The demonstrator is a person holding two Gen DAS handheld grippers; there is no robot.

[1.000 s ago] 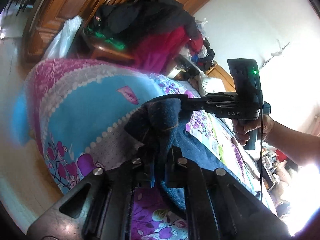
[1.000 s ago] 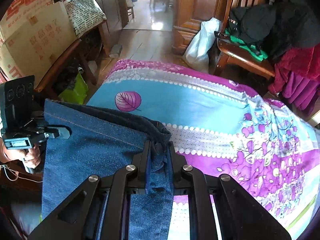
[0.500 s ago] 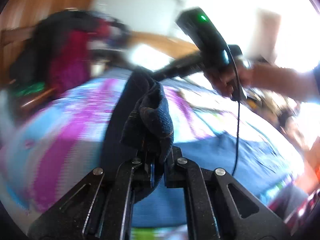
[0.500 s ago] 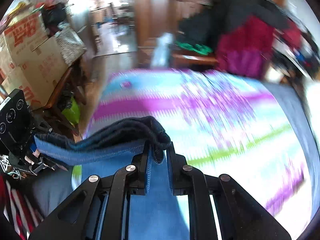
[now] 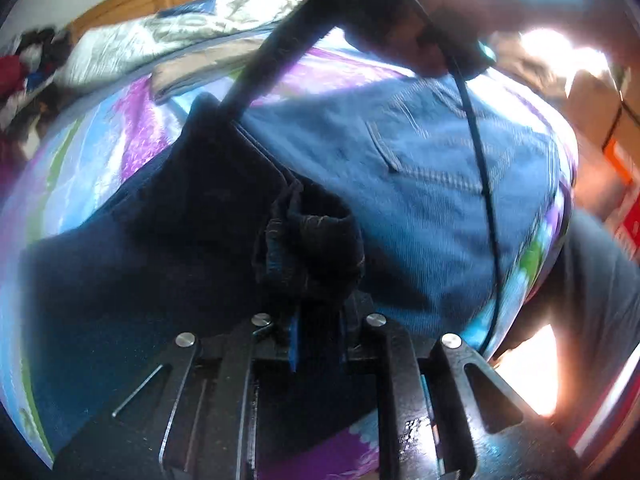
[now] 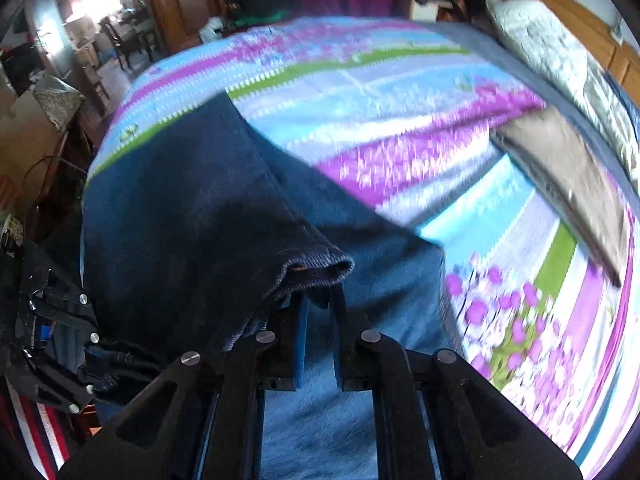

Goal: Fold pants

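Clamping jeans [image 6: 168, 216]: both tongs [image 5: 316, 320] [image 6: 318, 312].

Left wrist view: sitting just behind the left gripper [image 5: 316, 320], looking steeply down and very near onto the blue denim pants [image 5: 420, 184] on the floral purple-and-blue bedspread [image 5: 136, 128]. Right wrist view: riding behind the right gripper [image 6: 320, 312], facing across the bed toward the wooden headboard [image 6: 580, 20]. Both are sharing the pants, bedspread and folded tan cloth [image 6: 560, 160].

Blue denim pants [image 5: 420, 184] lie on the bed, dark hem end [image 6: 316, 268] doubled over them.
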